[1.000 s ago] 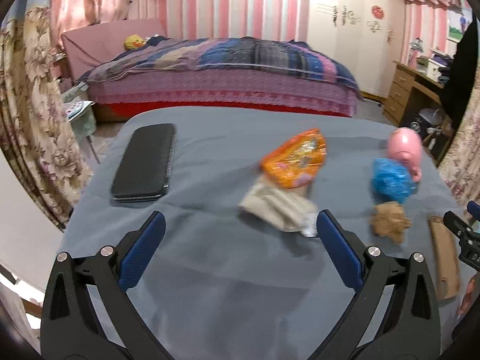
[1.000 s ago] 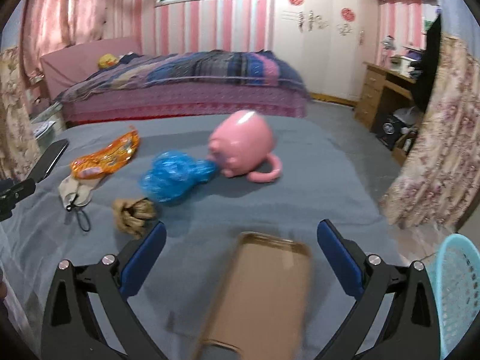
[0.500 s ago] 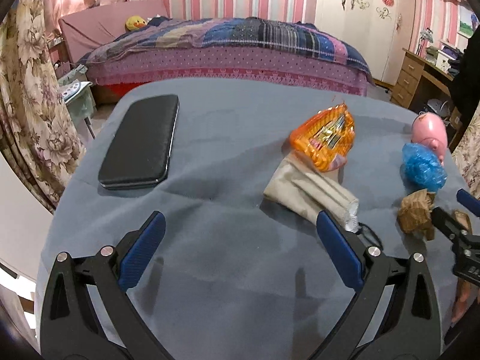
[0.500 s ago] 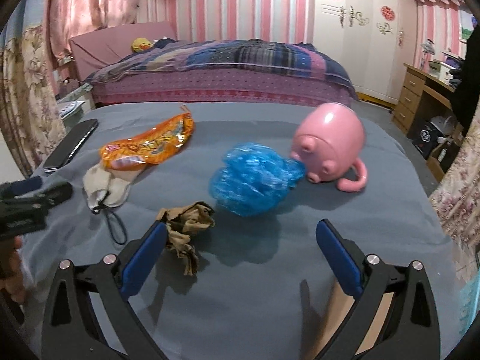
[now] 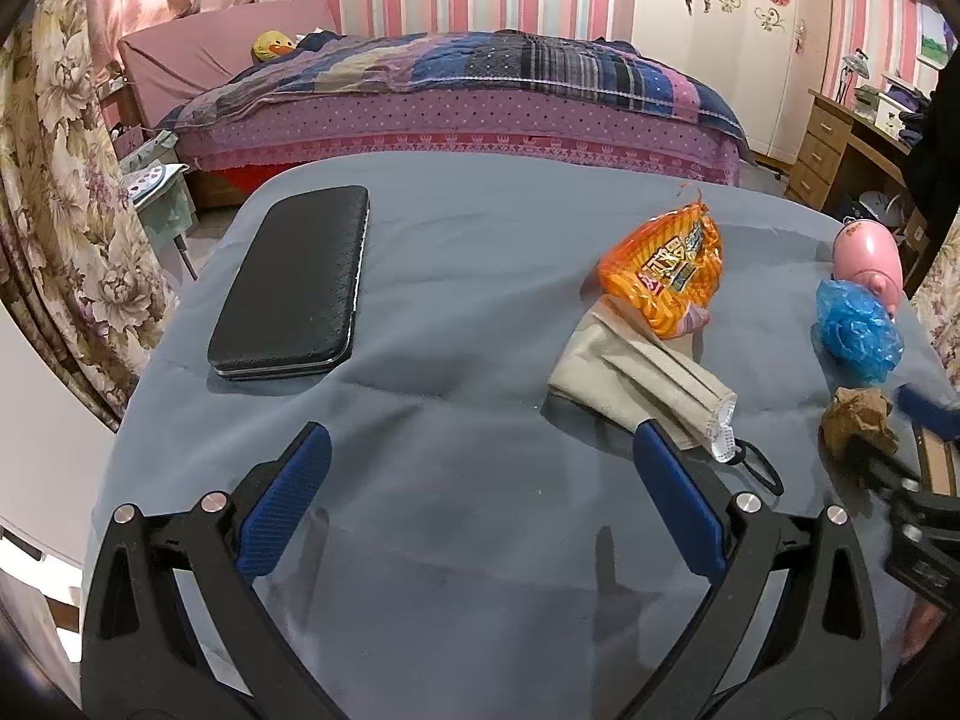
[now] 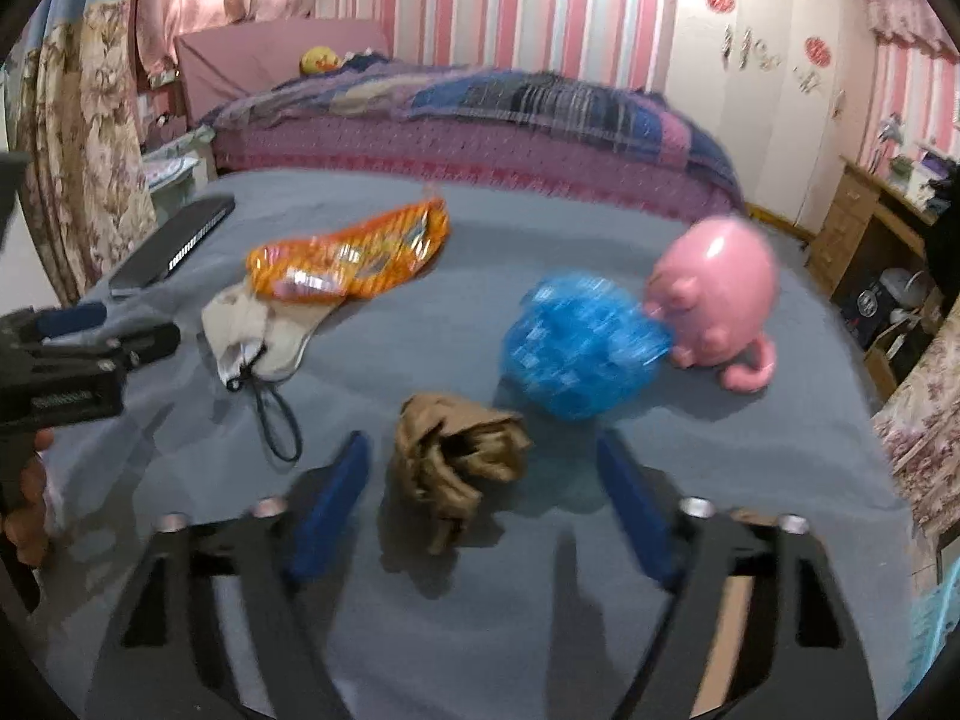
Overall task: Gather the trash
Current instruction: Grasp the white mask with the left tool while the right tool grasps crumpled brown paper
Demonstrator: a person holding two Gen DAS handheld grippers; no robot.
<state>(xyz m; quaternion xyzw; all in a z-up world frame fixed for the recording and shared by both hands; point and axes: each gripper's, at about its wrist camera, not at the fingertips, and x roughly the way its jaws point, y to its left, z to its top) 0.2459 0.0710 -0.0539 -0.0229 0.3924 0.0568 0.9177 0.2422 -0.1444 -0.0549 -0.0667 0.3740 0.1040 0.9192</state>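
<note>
On the grey-clothed table [image 5: 480, 228] lie a crumpled brown paper wad [image 6: 456, 456], a blue plastic bag ball [image 6: 582, 354], an orange snack wrapper [image 6: 354, 258] and a beige face mask [image 6: 252, 330]. My right gripper [image 6: 480, 492] straddles the paper wad with its jaws closing. The pads stand a little off the wad on both sides. My left gripper [image 5: 480, 462] is open over bare cloth. Its right fingertip [image 5: 651, 456] sits at the near edge of the mask [image 5: 642, 384]. The wrapper [image 5: 666, 264] lies just beyond.
A black flat case [image 5: 294, 282] lies at the table's left. A pink pig mug [image 6: 720, 294] stands behind the blue bag. A flat brown case [image 6: 726, 630] lies under my right gripper's right finger. A bed and a wooden desk stand beyond the table.
My right gripper has swung left from over the flat brown case to the paper wad, and its jaws have narrowed. My left gripper has edged down and forward toward the mask.
</note>
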